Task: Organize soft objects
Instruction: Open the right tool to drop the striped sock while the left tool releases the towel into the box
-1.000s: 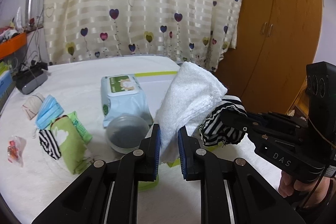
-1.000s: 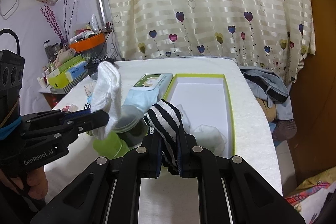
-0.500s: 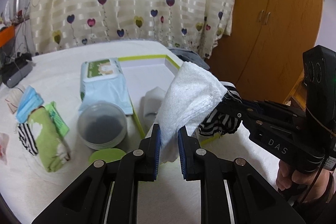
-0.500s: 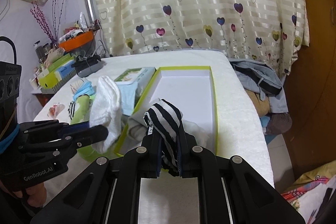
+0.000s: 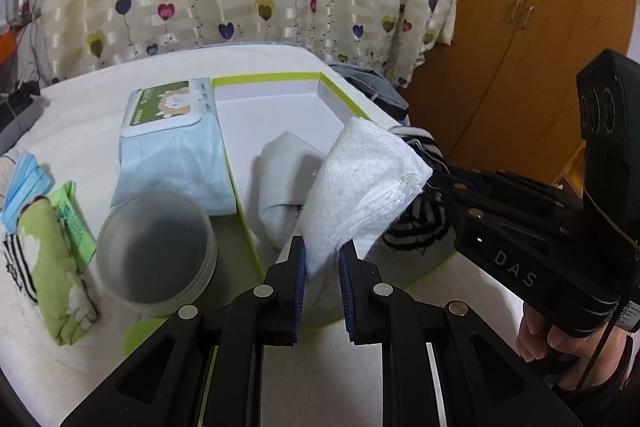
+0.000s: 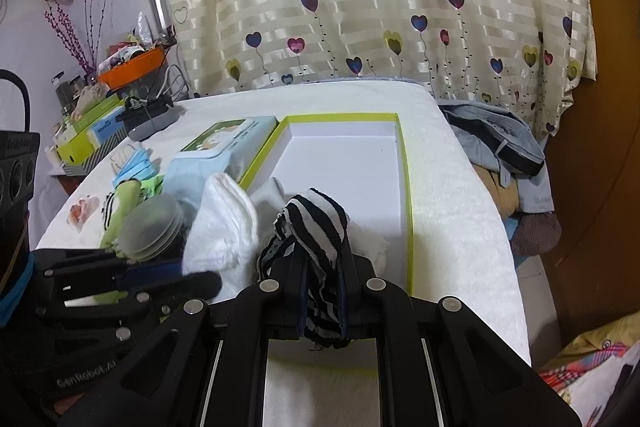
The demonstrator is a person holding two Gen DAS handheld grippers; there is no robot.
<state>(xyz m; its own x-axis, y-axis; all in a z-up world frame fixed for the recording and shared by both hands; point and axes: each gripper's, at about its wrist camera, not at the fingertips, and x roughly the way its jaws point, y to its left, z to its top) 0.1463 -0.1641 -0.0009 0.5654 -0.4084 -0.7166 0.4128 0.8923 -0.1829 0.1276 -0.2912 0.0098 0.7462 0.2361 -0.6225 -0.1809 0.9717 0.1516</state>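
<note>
Your left gripper [image 5: 322, 261] fingers pinch white cloth [image 5: 362, 183]. Your right gripper [image 6: 322, 293] fingers pinch striped sock [image 6: 316, 223]. Both hang over near end of box [image 6: 405, 163], likely ready to drop in.

A home bedroom: heart-patterned curtains [image 6: 360, 7], a wooden wardrobe [image 5: 520, 47], clothes heaped [image 6: 504, 151] beside a white-covered table [image 6: 452, 195] and cluttered shelf [image 6: 100, 99].
</note>
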